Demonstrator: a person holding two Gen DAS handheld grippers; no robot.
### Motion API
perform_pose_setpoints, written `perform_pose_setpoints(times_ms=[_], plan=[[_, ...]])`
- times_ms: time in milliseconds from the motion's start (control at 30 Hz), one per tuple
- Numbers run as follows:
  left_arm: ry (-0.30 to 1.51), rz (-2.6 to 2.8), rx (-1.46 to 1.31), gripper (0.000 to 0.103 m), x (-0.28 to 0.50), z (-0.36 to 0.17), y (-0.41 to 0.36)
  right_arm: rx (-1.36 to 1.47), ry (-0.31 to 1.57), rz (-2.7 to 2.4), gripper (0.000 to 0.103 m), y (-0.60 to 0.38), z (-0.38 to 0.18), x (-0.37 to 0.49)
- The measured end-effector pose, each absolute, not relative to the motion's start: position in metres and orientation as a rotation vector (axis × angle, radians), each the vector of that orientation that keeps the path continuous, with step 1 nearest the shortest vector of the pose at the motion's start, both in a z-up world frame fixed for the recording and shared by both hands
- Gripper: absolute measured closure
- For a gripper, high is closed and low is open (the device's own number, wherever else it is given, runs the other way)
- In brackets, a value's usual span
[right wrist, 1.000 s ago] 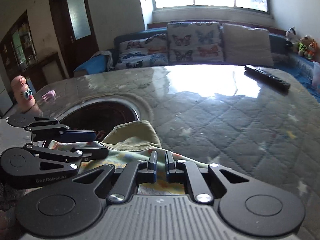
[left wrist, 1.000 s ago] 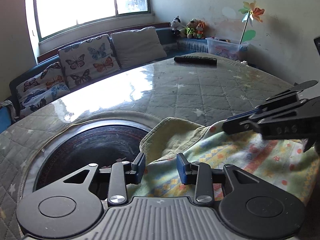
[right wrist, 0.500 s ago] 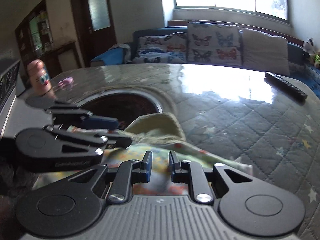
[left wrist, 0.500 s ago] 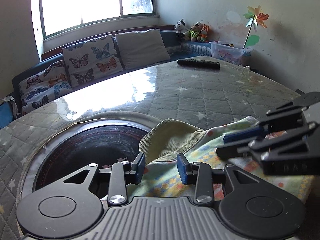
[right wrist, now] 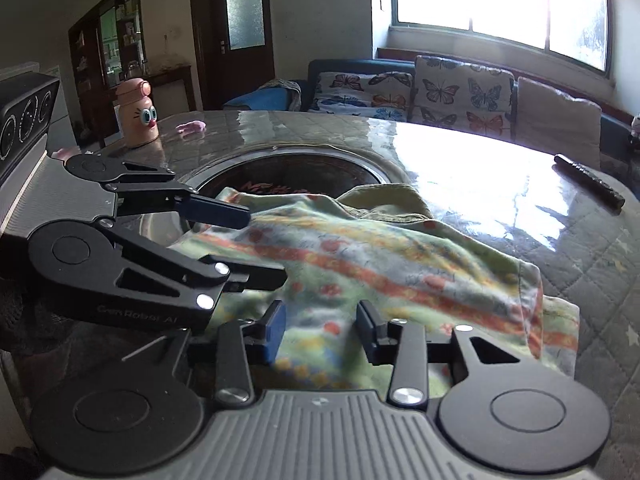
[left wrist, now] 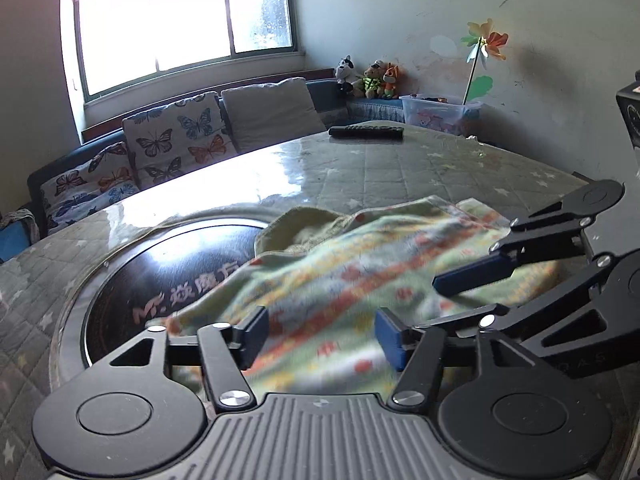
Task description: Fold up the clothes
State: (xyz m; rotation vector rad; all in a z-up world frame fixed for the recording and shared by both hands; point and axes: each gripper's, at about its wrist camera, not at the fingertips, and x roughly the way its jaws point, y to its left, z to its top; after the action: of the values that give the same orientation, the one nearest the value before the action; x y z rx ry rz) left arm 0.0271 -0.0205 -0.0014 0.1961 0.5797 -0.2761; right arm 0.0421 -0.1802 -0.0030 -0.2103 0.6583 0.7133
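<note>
Patterned garment (left wrist: 352,280) lies crumpled on the quilted table cover (left wrist: 400,176), near edge of the table, its left part draped over the rim of the round dark inset (left wrist: 160,280) in the tabletop. Olive-green lining shows at the far fold; the cloth is blurred in both views.

Left gripper (left wrist: 320,334) – jaws have just been opening, now stand wide, cloth lies below and between them but the pads do not press on it. Right gripper (right wrist: 318,330) – jaws have also just been opening, now at a middling gap, cloth under them, nothing pinched. The two grippers are close together over the near side of the garment, each showing in the other's view.

Far right on the table: black remote (left wrist: 366,133). Far left: pink bottle with cartoon eyes (right wrist: 138,114). Behind the table, a sofa with butterfly cushions (left wrist: 180,140) under a bright window (left wrist: 180,20).
</note>
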Motion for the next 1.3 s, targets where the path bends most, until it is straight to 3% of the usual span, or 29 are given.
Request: perform_pose_setpoints(times_ms=[167,667,767,1300], plan=[[0.548,-0.209,0.192,0.02,0.008,-0.005,-0.014,-0.21,0.631,0.708,0.052,-0.185,-0.008,0.024],[0.585,-0.079,0.101,0.0,-0.007,-0.007,0.014,-0.097,0.626,0.606,0.037,-0.23,-0.004,0.009],[0.597,-0.059,0.081,0.0,-0.007,-0.007,0.017,-0.061,0.614,0.551,0.03,-0.241,-0.004,0.017],[0.63,0.03,0.013,0.0,0.001,-0.006,0.04,0.066,0.615,0.51,0.023,-0.256,-0.004,0.04]])
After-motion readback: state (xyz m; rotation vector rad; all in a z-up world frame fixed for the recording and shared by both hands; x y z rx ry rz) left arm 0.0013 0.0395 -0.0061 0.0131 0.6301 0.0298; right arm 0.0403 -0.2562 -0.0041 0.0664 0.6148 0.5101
